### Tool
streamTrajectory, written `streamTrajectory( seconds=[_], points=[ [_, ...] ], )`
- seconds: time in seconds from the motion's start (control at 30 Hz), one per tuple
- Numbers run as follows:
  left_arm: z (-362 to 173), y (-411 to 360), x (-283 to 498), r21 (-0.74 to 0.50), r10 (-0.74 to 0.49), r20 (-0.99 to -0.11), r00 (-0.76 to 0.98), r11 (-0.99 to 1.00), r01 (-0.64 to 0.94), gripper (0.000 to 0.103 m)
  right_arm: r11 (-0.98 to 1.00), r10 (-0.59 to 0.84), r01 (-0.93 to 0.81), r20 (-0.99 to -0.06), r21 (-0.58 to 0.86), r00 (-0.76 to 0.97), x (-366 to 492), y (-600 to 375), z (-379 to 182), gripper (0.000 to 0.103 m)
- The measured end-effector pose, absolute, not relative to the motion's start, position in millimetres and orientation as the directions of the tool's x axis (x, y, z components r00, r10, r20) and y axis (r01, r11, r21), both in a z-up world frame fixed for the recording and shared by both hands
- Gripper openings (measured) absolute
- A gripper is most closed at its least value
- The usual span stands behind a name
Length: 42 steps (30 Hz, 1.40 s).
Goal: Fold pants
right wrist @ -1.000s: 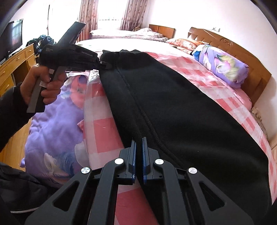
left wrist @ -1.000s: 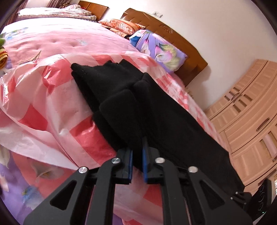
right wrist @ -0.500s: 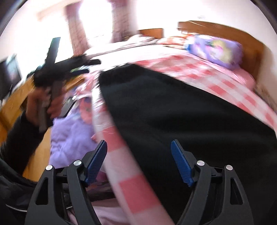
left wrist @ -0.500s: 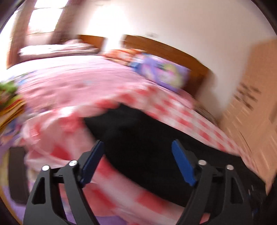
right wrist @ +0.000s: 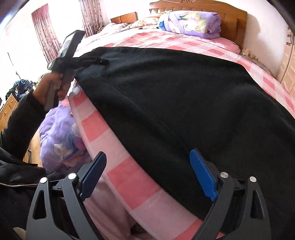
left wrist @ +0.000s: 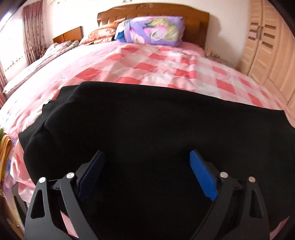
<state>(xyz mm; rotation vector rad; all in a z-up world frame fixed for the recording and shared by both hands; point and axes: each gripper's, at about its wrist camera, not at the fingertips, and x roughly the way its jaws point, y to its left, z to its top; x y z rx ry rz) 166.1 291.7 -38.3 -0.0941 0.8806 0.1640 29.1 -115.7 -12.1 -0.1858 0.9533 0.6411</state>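
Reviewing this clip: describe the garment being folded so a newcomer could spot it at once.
Find the bed with the carved wooden headboard and pink checked bedspread. Across its near edge lie the black pants, the only plain dark item among pink and floral bedding.

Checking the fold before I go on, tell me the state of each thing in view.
Pants: lying flat on the bed, gripped by neither gripper.
Left gripper: jaws opening, over the pants.
Right gripper: jaws opening, over the pants' edge.
Wardrobe: doors shut.
Quilt: rolled at the headboard.
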Motion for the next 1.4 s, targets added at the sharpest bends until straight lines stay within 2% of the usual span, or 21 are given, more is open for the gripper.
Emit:
streamTrajectory(
  seconds=[0.07,0.17,0.23,0.3,0.37,0.47,0.6,0.7,0.83,0.93,0.97,1.07,1.17,1.3,1.4],
  points=[
    [-28.5,288.7,168.9,0.004,0.132,-0.786,0.604,0.978,-0.209,0.090,0.817,0.421,-0.566,-0.786,0.112,0.452,23.1,-124.7,-5.3,0.088],
    [-3.8,262.8,157.5,0.037,0.147,-0.733,0.665,0.984,-0.176,0.091,0.876,0.374,-0.475,-0.737,0.082,0.563,18.6,-159.8,7.3,0.088],
    [9.0,232.3,148.3,0.042,0.098,-0.707,0.700,0.994,-0.097,0.091,0.930,0.305,-0.355,-0.732,0.092,0.609,27.2,-193.8,6.8,0.089],
    [11.8,192.4,150.0,0.038,-0.003,-0.716,0.698,0.998,0.043,0.092,0.971,0.223,-0.204,-0.758,0.121,0.613,40.4,-232.8,-0.9,0.089],
    [8.9,156.6,159.8,0.075,-0.037,-0.730,0.682,0.988,0.133,0.092,0.978,0.205,-0.149,-0.778,0.144,0.593,45.8,-255.1,-10.6,0.089],
    [-0.9,108.3,188.3,0.116,-0.066,-0.772,0.632,0.963,0.243,0.092,0.970,0.194,-0.232,-0.802,0.072,0.564,33.8,-259.2,-13.2,0.089],
    [-11.6,73.1,215.3,0.146,-0.060,-0.796,0.602,0.947,0.286,0.092,0.972,0.184,-0.228,-0.805,0.062,0.564,17.8,-267.2,-9.3,0.089],
    [-8.6,40.6,226.0,0.170,-0.071,-0.790,0.609,0.929,0.328,0.092,0.977,0.179,-0.197,-0.800,0.078,0.572,15.4,-272.3,-0.6,0.089],
    [-5.0,-5.7,236.5,0.189,-0.104,-0.787,0.608,0.897,0.399,0.094,0.995,0.081,-0.092,-0.761,0.028,0.644,29.7,-294.7,13.1,0.092],
    [-14.9,-38.0,245.5,0.201,-0.106,-0.809,0.579,0.874,0.441,0.095,1.000,0.005,0.002,-0.819,0.008,0.574,51.1,-328.9,-9.0,0.092],
    [-19.4,-46.1,246.5,0.208,-0.103,-0.812,0.574,0.868,0.451,0.095,0.999,0.034,-0.014,-0.818,0.032,0.574,49.8,-334.1,-11.5,0.092],
    [-24.2,-53.7,244.4,0.231,-0.093,-0.796,0.597,0.867,0.442,0.097,0.993,0.117,-0.058,-0.790,0.103,0.602,33.2,-345.4,-9.1,0.092],
    [-27.3,-49.1,246.8,0.209,-0.103,-0.790,0.604,0.881,0.424,0.102,0.996,0.090,-0.065,-0.790,0.063,0.606,24.9,-340.0,-4.9,0.092],
    [-29.2,-41.4,248.1,0.162,-0.136,-0.789,0.599,0.895,0.416,0.102,0.994,0.066,0.015,-0.724,0.105,0.686,21.6,-352.9,14.6,0.092],
    [-29.4,-42.9,246.6,0.173,-0.132,-0.781,0.610,0.894,0.414,0.102,0.990,0.057,0.065,-0.775,0.126,0.630,32.8,-370.3,-3.9,0.092]
  ],
)
